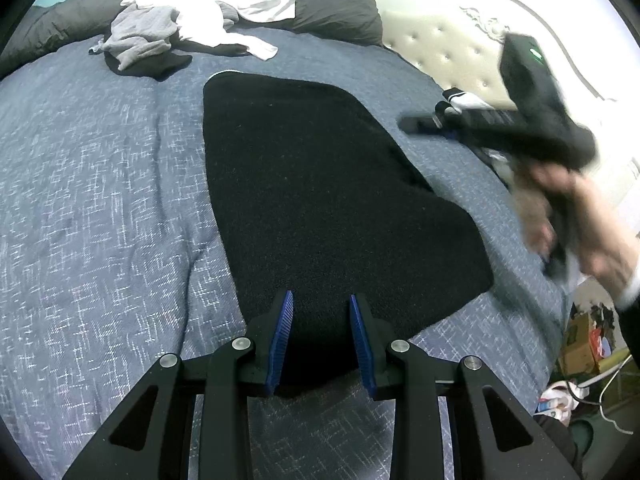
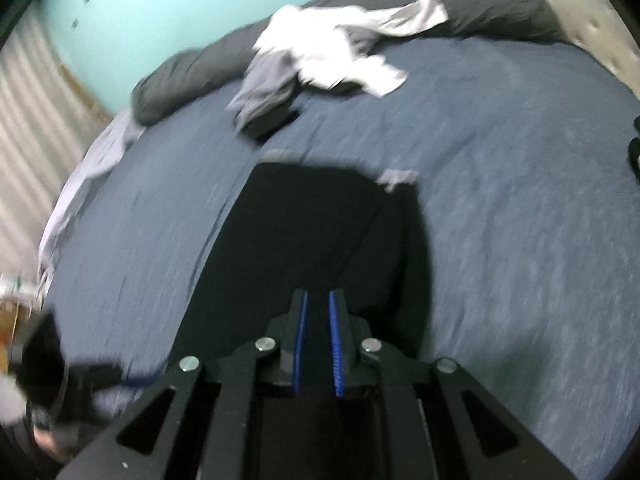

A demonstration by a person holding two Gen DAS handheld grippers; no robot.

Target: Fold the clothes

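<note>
Flat black knit garment (image 1: 320, 200) mid-frame on blue quilt (image 1: 100, 200), long axis running away from L gripper (image 1: 321, 300), fingers spread at near hem. R gripper (image 2: 318, 300) narrowly parted, nothing pinched, over same cloth.

Blue-covered bed (image 1: 100, 184) with flat black garment (image 1: 312, 184), crumpled clothes pile (image 1: 188, 28).

Dim, even indoor light; heavy fisheye bending at edges; motion blur throughout right wrist view.
</note>
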